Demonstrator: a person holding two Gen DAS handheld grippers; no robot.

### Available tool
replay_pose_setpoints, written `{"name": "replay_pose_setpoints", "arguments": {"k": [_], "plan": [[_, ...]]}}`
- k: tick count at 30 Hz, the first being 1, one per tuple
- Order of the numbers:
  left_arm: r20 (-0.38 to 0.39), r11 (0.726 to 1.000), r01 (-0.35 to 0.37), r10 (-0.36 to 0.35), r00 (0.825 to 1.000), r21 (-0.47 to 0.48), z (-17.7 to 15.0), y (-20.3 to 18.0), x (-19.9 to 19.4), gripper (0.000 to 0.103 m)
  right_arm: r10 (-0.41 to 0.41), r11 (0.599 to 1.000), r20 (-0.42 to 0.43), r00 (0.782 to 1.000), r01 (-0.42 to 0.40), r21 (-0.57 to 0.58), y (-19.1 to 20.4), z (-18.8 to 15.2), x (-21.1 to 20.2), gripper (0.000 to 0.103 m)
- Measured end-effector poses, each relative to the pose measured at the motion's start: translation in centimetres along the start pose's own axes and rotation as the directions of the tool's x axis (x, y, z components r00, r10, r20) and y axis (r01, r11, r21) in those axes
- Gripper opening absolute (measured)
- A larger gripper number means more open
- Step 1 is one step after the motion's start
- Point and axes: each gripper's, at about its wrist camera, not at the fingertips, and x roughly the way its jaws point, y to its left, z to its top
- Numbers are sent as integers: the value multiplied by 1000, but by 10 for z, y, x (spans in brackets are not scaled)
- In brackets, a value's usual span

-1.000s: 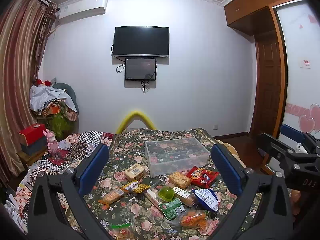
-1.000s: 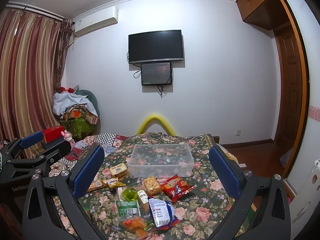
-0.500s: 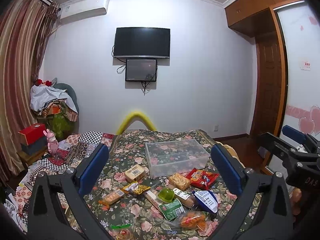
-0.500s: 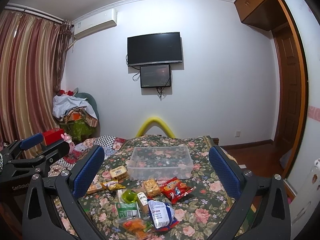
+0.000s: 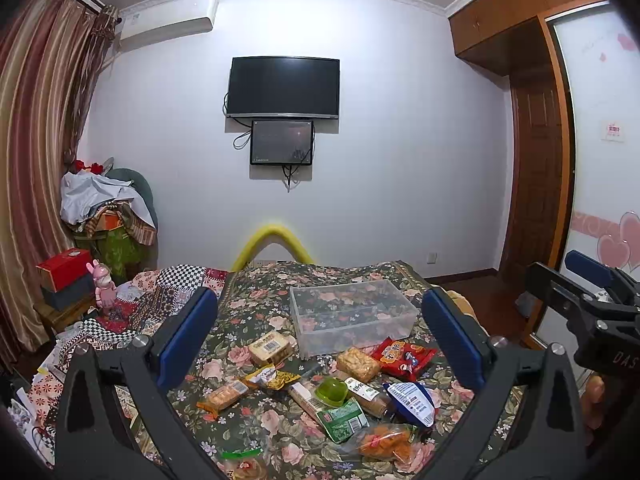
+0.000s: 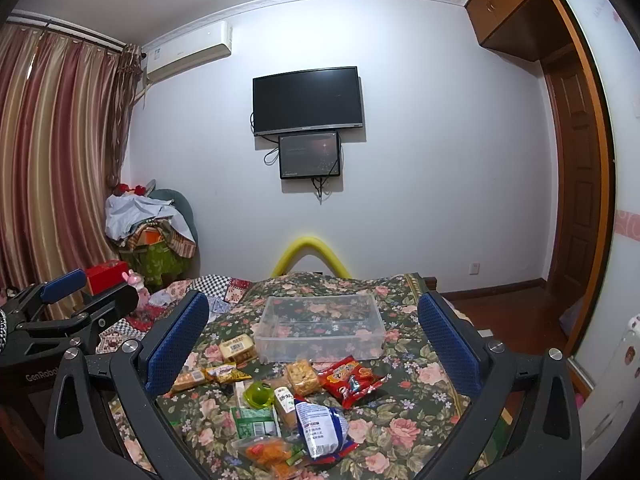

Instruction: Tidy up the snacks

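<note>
**Reporter:** Flowered bedspread (image 6: 404, 424) is carrying the whole scene: loose snacks are lying in a heap at six o'clock of the clear plastic bin (image 6: 320, 326), which is sitting empty toward the bed's far end.

**Editor:** And the tongs?

**Reporter:** Both the left tongs (image 5: 320, 344) and right tongs (image 6: 314, 340) are hanging above the pile, jaws spread wide, gripping nothing.

**Editor:** How are those packets likely handling?

**Reporter:** Probably light, crinkly and slick. The red packet (image 6: 350, 376) and blue-white bag (image 6: 322, 428) are looking soft, best pinched at a sealed edge. The cracker pack (image 6: 302, 376) seems crushable, so a gentle hold across its sides.
</note>
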Motion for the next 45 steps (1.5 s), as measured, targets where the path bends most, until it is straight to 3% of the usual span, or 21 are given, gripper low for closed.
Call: {"name": "replay_pose_setpoints", "arguments": {"k": [31, 39, 41, 45], "plan": [[-10, 1000, -17, 17, 1000, 1, -3, -1, 5, 103, 4, 1000, -21, 1000, -4, 5, 2, -6, 6, 103], [-61, 999, 25, -28, 998, -39, -19, 18, 20, 103, 46, 999, -99, 994, -46, 4, -2, -25, 26, 103], [-95, 997, 48, -55, 994, -67, -25, 28, 28, 103, 43, 999, -119, 992, -43, -1, -3, -34, 29, 103], [-179, 996, 29, -45, 983, -89, -38, 48, 48, 103, 17, 999, -174, 985, -23, -32, -5, -53, 39, 103]]}}
